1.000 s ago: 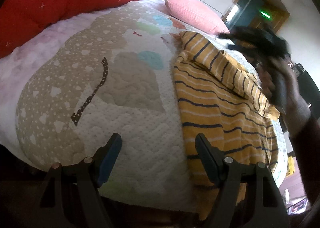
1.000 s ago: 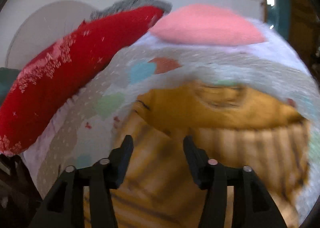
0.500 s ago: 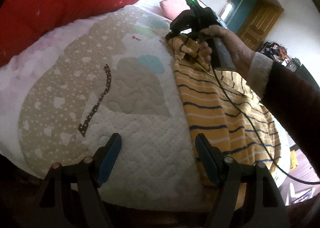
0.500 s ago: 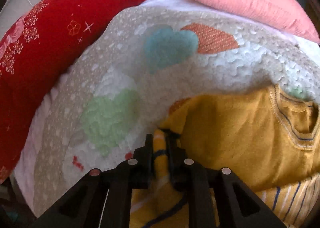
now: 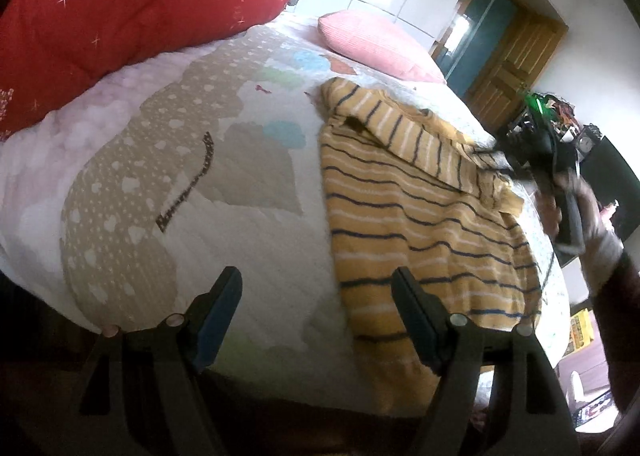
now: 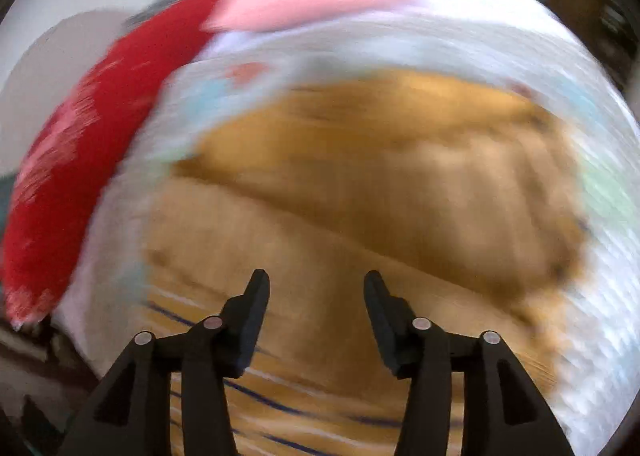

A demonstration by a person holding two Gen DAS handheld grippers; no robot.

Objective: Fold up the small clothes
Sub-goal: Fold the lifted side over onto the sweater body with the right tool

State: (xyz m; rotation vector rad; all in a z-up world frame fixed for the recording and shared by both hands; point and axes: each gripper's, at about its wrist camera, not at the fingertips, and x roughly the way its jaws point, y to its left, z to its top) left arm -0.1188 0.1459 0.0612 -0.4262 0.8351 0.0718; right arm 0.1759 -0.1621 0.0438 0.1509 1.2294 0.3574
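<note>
A yellow sweater (image 5: 420,215) with navy and white stripes lies flat on the bed, hem toward me. One sleeve (image 5: 420,139) is folded slantwise across its chest. My left gripper (image 5: 316,288) hovers open over the near edge of the bed, just left of the hem, with nothing between its fingers. In the blurred right wrist view my right gripper (image 6: 316,284) hangs above the sweater (image 6: 380,183); its jaws are opening and nothing is between them. The hand (image 5: 576,207) holding it shows at the sweater's right side.
A quilted bedspread (image 5: 200,175) with cloud and heart patches covers the bed. A red quilt (image 5: 120,23) is piled at the far left, and a pink pillow (image 5: 380,43) lies at the head. A wooden door (image 5: 508,67) and dark furniture (image 5: 608,183) stand beyond the right edge.
My right gripper let go of the sweater's far left shoulder, opened and swung back to the right side of the bed. The left gripper drew back and up a little.
</note>
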